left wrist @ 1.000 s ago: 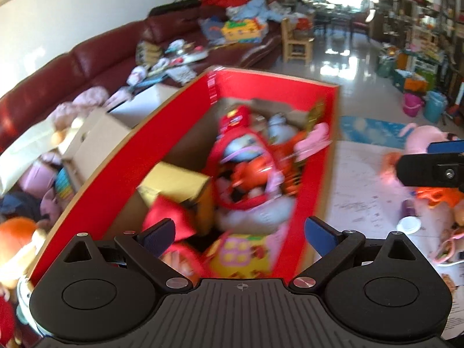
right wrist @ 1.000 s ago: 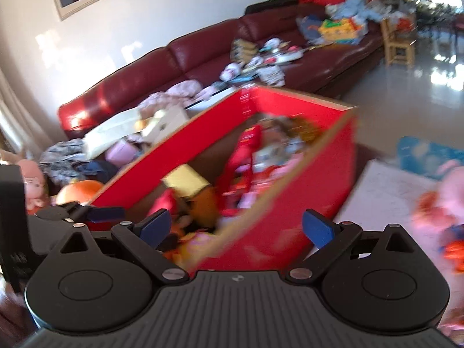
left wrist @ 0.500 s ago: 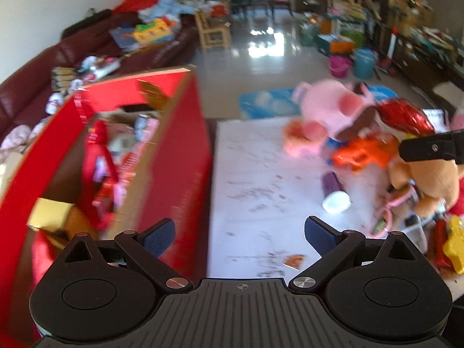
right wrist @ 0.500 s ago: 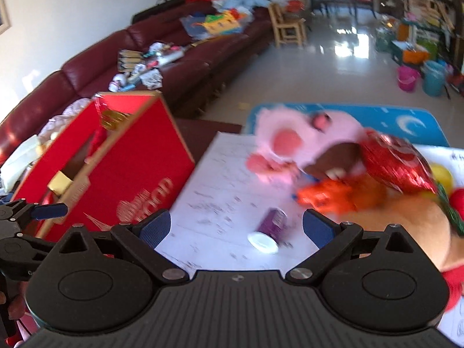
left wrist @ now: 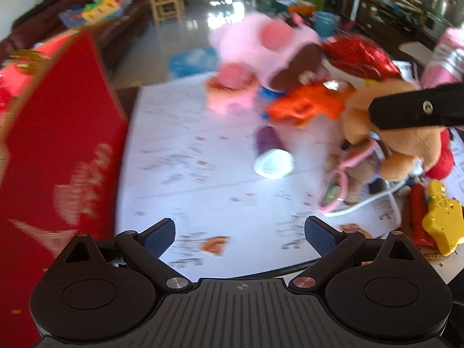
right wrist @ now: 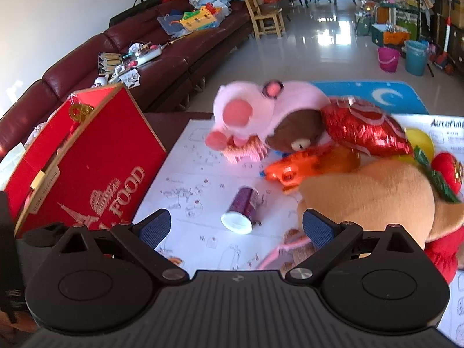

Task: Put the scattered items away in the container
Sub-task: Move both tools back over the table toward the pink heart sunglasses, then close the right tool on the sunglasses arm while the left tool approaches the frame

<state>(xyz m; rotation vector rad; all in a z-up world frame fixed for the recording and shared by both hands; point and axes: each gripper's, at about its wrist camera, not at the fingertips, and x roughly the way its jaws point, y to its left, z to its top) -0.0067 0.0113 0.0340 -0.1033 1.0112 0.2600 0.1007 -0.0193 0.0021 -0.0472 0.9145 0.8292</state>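
Now both grippers empty, purple cup (right wrist: 243, 207) lying beside red box (right wrist: 87, 171)

Right gripper (right wrist: 235, 225) spread wide, empty, above purple cup (right wrist: 242, 208) (on its side); red box (right wrist: 87, 171) left, tan plush (right wrist: 374, 200) right.

Black ribbed gripper (right wrist: 235, 226) — blue pads (right wrist: 153, 227), silver screws.
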